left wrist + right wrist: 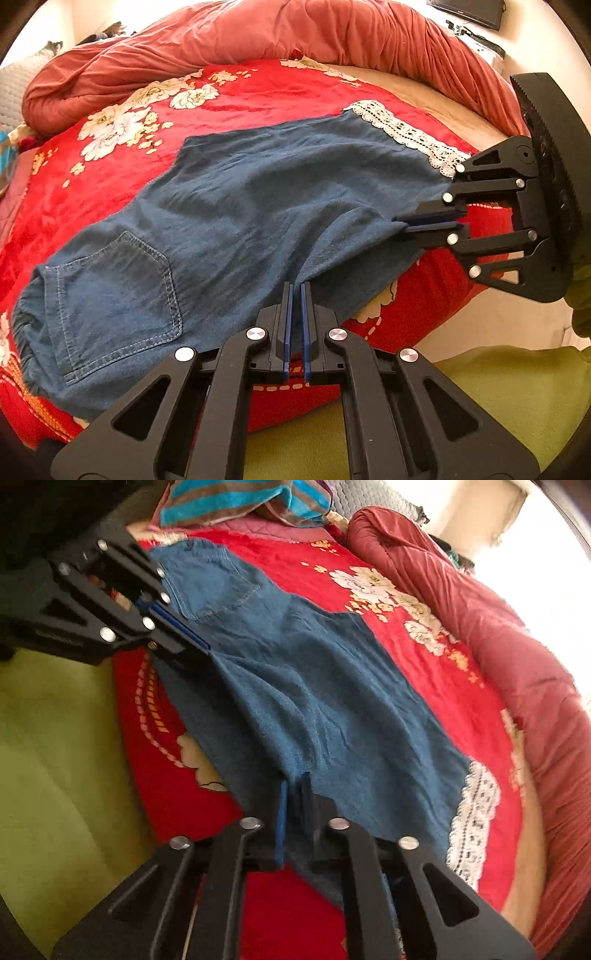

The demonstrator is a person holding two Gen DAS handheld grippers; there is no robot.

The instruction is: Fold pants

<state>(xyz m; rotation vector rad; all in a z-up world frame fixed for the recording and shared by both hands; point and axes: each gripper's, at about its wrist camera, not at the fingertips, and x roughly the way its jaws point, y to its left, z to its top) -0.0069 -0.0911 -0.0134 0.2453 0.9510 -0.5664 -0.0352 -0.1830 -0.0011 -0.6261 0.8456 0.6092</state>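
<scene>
Blue denim pants (236,221) with a back pocket (118,291) and a white lace hem (402,134) lie spread on a red floral blanket (258,96). My left gripper (297,291) is shut on the near edge of the pants, mid-length. My right gripper (400,219) is shut on the same edge nearer the lace hem. In the right wrist view the pants (317,694) stretch away from my right gripper (293,786), which pinches their edge. The left gripper (199,646) holds the edge further along, by the pocket (218,587).
A bunched rust-red duvet (295,33) rings the far side of the bed. A striped teal towel (243,502) lies beyond the waistband end. The blanket's near edge drops to an olive-green surface (498,398). A dark screen (469,11) hangs on the far wall.
</scene>
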